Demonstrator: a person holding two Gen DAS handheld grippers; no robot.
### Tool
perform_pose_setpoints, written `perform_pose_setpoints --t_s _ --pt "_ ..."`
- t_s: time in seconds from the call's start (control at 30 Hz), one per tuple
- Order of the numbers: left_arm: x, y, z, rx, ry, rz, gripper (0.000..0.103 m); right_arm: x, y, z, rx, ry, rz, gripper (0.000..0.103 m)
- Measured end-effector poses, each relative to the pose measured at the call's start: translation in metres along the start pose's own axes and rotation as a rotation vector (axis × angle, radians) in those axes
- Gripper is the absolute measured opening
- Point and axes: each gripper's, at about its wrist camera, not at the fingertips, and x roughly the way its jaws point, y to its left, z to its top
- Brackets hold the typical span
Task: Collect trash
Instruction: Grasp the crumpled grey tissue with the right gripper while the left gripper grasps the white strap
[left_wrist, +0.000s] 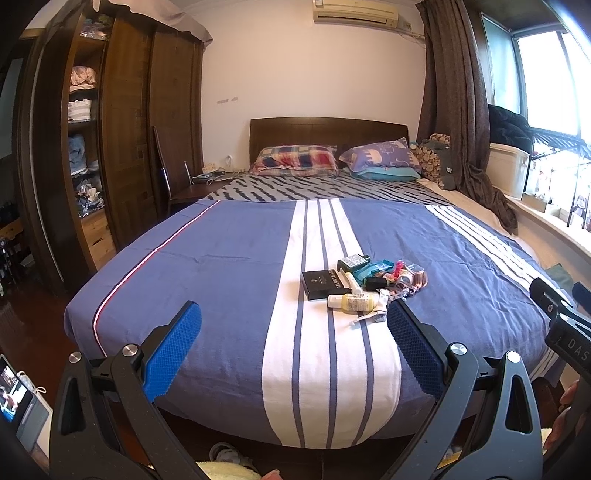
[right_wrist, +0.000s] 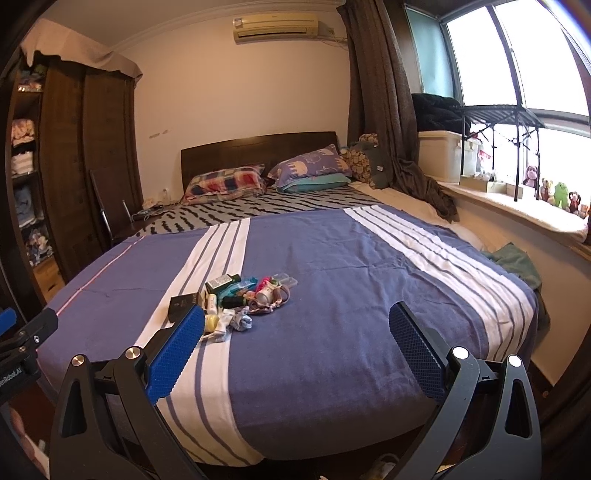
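A small heap of trash (left_wrist: 364, 284) lies on the blue and white striped bedspread (left_wrist: 229, 266): a black box (left_wrist: 320, 284), a pale yellow bottle (left_wrist: 356, 302), a dark green bottle (left_wrist: 352, 261), teal packaging and crumpled wrappers. The heap also shows in the right wrist view (right_wrist: 240, 297). My left gripper (left_wrist: 293, 317) is open and empty, held near the foot of the bed, short of the heap. My right gripper (right_wrist: 297, 319) is open and empty, to the right of the heap. The right gripper's body shows at the left wrist view's right edge (left_wrist: 565, 325).
Pillows (left_wrist: 295, 158) lie by the wooden headboard (left_wrist: 328, 129). A tall wardrobe (left_wrist: 122, 140) stands left of the bed. A curtain (right_wrist: 384, 110) and a windowsill with stuffed toys (right_wrist: 554, 192) are on the right. A green cloth (right_wrist: 517, 262) hangs off the bed's right edge.
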Motion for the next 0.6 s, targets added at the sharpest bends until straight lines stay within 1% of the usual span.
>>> perform_pose_setpoints --t_s 0.07,0.17,0.27,0.4,0.5,0.6 --pt "0.004 0.0 0.0 0.005 0.008 -0.001 0.095 0.003 0.001 0.0 -0.014 -0.003 0.002 0.1" --pt "0.015 0.0 -0.001 0.013 0.032 -0.003 0.095 0.016 -0.001 -0.001 0.002 0.037 0.01 0.1" --pt "0.028 -0.003 -0.002 0.034 0.051 0.012 0.095 0.029 -0.002 -0.002 0.007 0.077 0.022 0.1" --pt "0.047 -0.002 -0.005 0.042 0.082 0.007 0.095 0.048 0.004 -0.008 -0.022 0.116 0.046 0.1" --pt "0.068 0.001 -0.009 0.04 0.123 0.018 0.095 0.067 0.01 -0.014 -0.051 0.137 0.051 0.1" --pt "0.091 0.007 -0.013 0.023 0.157 0.017 0.095 0.089 0.013 -0.019 -0.03 0.167 0.063 0.1"
